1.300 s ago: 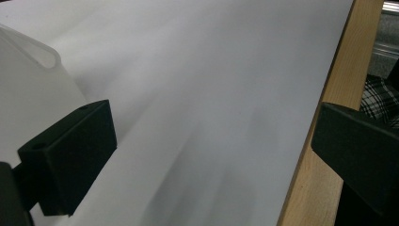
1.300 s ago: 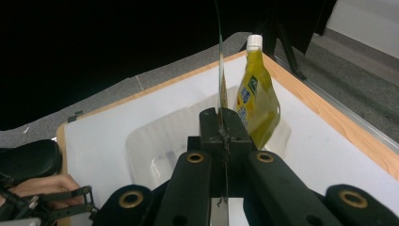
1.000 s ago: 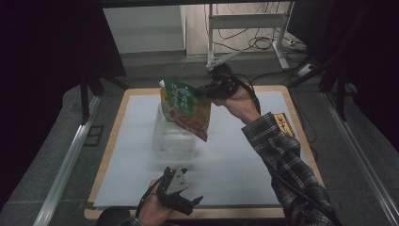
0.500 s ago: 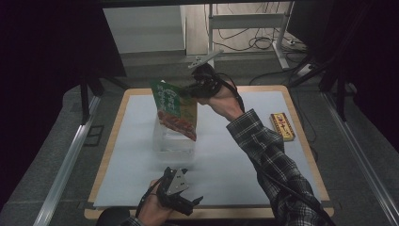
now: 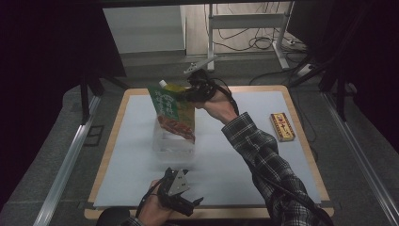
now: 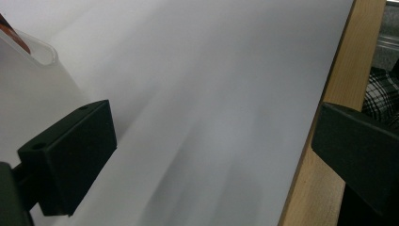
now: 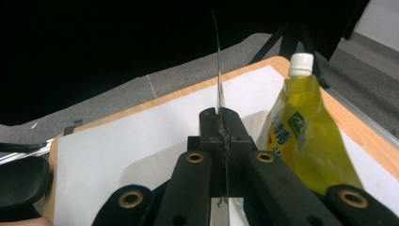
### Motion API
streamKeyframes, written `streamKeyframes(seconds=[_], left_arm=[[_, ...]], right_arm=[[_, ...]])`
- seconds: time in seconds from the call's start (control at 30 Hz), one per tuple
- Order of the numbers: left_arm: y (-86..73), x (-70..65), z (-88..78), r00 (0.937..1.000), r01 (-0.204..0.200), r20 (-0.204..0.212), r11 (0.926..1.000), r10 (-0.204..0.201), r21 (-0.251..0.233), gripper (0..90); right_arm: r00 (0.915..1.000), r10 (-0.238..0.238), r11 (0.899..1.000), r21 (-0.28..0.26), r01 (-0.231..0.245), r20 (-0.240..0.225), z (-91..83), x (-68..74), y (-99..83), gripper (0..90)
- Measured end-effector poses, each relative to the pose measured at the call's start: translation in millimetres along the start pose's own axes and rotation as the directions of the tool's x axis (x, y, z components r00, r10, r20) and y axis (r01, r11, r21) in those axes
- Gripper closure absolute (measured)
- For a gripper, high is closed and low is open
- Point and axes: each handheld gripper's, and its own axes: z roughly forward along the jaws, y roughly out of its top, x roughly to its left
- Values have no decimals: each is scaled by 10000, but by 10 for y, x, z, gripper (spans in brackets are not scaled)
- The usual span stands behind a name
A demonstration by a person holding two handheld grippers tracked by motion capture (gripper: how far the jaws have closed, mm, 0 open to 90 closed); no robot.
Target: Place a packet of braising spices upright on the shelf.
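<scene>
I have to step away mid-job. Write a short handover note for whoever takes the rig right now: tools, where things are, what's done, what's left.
Right tool: shut on the edge of the green food pouch, which hangs over the clear plastic bin mid-table.
Left tool: open, holding nothing, resting at the near edge of the white mat.
A yellow spouted pouch already stands in the bin.
A small flat box lies on the mat at the right, untouched.
Done: yellow pouch binned, green pouch lifted.
Left: probably lower the green pouch into the bin and release; the box may follow.
</scene>
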Motion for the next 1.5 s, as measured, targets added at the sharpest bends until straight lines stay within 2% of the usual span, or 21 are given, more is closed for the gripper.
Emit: streamKeyframes(seconds=[0.13, 0.3, 0.43, 0.57, 0.77, 0.87, 1.13, 1.5], left_arm=[[0, -2, 4, 10000, -50, 2, 10000, 50, 43, 7], [-2, -3, 8, 10000, -68, -4, 9999, 68, 92, 9], [-3, -11, 17, 9999, -104, 21, 9999, 104, 138, 10], [-3, -15, 20, 9999, -161, 19, 9997, 161, 194, 12], [-4, -19, 29, 9998, -203, 33, 9995, 202, 239, 14], [-3, -22, 32, 9997, -233, 40, 9994, 232, 243, 14], [-5, -28, 40, 9997, -236, 59, 9993, 234, 293, 15], [-4, -32, 44, 9995, -314, 77, 9989, 311, 342, 17]], right_arm=[[10000, 64, 9999, 151, -63, -17, 72, -25, -68, 892], [9990, 403, 9990, -183, -407, -214, 113, -74, -123, 891], [9988, 493, 9987, -109, -492, 58, 130, -86, -135, 884], [9991, 246, 9997, 61, -248, 353, 130, -71, -114, 864], [9978, -44, 9999, 121, 36, 665, 69, -61, -101, 723], [9974, 8, 10000, 80, -14, 722, 39, -71, -122, 664], [9938, -224, 9997, 154, 209, 1087, -11, -77, -205, 460], [9912, -170, 9998, 127, 155, 1314, -145, -155, -355, 339]])
